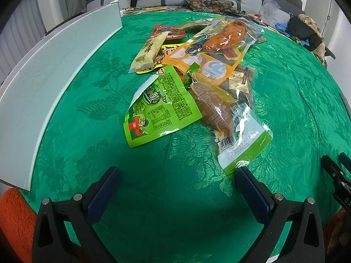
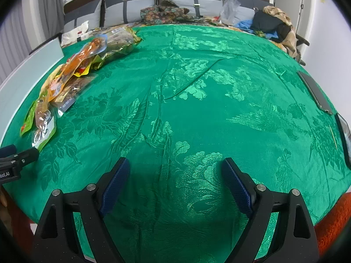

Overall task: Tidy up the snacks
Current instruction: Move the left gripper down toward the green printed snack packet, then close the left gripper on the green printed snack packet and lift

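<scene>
Snacks heaped lengthwise away from both grippers' wide-spread, empty fingers.

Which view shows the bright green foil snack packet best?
The left wrist view: the bright green foil snack packet lies flat and facing the camera, print readable. The right wrist view catches only its thin green edge at the far left.

You worked over a green damask tablecloth with a satiny woven sheen; the snack packets were glossy crinkled plastic film, and the white board looked matt and faintly scuffed.
</scene>
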Available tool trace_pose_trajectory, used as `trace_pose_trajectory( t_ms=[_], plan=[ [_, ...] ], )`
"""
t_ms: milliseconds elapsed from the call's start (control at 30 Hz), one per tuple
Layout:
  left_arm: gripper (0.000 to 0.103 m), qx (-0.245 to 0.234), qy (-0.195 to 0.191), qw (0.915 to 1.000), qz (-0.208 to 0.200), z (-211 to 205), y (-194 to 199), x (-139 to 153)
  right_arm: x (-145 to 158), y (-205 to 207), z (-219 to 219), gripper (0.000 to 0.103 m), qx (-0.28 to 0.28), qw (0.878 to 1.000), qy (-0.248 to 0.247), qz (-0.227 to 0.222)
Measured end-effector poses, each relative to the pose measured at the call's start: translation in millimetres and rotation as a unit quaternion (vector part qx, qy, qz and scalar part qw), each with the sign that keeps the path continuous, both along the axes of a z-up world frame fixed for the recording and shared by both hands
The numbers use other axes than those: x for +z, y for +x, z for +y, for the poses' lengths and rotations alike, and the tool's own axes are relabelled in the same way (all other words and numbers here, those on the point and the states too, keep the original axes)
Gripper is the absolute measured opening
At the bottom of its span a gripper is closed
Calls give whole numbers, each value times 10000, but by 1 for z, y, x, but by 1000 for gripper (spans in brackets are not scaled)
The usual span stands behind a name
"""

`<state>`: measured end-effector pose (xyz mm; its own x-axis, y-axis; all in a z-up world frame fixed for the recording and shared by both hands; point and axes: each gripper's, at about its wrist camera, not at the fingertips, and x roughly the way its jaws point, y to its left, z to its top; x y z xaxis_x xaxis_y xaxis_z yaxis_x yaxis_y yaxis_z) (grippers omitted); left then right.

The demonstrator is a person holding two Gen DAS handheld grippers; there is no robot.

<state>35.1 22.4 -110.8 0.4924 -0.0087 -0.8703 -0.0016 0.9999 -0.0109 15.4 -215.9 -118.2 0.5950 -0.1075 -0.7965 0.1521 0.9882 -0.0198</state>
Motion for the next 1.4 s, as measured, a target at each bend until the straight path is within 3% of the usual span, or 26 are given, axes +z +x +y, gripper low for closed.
trace_pose_trajectory(
  t_ms=[200,367,567,700,833,967,1067,1167,1233,1400],
  plan=[
    [103,-33,-116,9998,124,4,5,2,0,0,0,89,12,10000,-2,8],
    [103,507,-918,9945,14,42,9,8,0,-1,0,89,25,10000,-9,-10],
    [103,684,-1360,9881,-193,66,13,16,0,-1,0,89,26,10000,-11,-13],
    [103,289,-1140,9929,-183,63,30,27,0,-1,0,89,24,10000,-11,-15],
    [103,-6,-1006,9949,85,61,58,30,0,-1,0,89,25,10000,-13,-20],
    [103,-11,-511,9983,280,49,84,21,1,-1,0,89,13,10000,-13,-20],
    [102,382,-373,9977,417,62,93,13,1,0,0,89,33,10000,-14,-6],
    [101,560,-687,9951,447,87,87,7,1,-1,0,89,81,10000,-10,1],
    [101,526,-432,9965,476,95,82,7,1,-2,0,89,107,9999,-11,-15],
    [100,-3,-438,9974,576,83,84,5,0,0,1,89,26,10000,-18,-43]
  ],
)
